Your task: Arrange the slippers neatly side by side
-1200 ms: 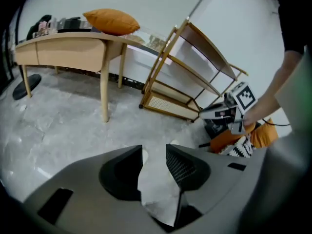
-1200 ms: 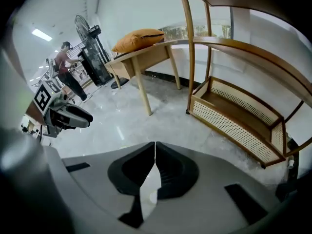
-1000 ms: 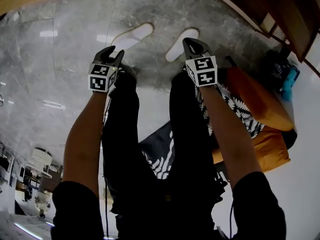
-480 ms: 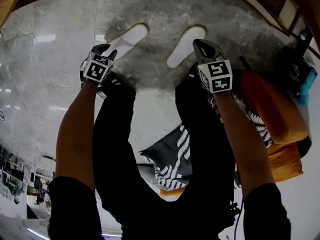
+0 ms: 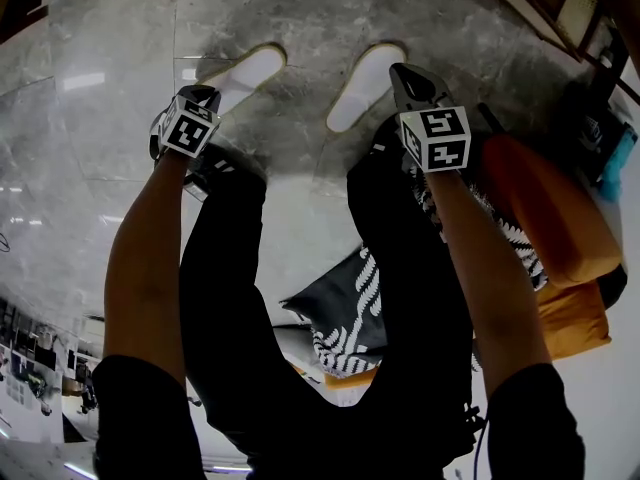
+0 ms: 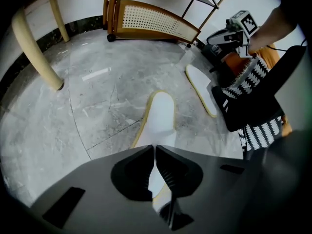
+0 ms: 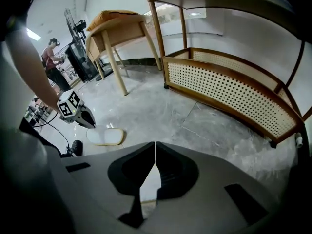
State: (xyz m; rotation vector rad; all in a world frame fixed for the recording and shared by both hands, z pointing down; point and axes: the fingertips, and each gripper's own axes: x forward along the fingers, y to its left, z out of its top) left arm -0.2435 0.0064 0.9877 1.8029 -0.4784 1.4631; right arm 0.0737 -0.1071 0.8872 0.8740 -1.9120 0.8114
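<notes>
Left hand-held gripper (image 6: 154,147), pointed steeply down at the marble floor (image 5: 300,8), has just been closing. Its jaws are down to a thin slit, w/ the heel end of the left slipper (image 6: 161,116) between the pads, apparently pinched. Right hand-held gripper (image 7: 154,145) is at the heel of the right slipper (image 5: 362,86) w/ jaws together. White sole w/ a yellow rim shows in the gap behind the tips, but I can't tell from my feed whether that slipper is actually nipped.

Both slippers, white w/ yellow edging, lie flat on the floor ahead of the person's legs, toes pointing away. In the head view they sit apart w/ bare marble between them, and the left one is angled more than the right, so the pair isn't parallel yet. A rattan-panelled shelf unit (image 7: 234,87) stands beyond.

Progress, as I read it: early. The pick-up stage looks about done on the left and is unconfirmed on the right. Left to do: bring the two together, square the heels, line the toes up, then let go.
</notes>
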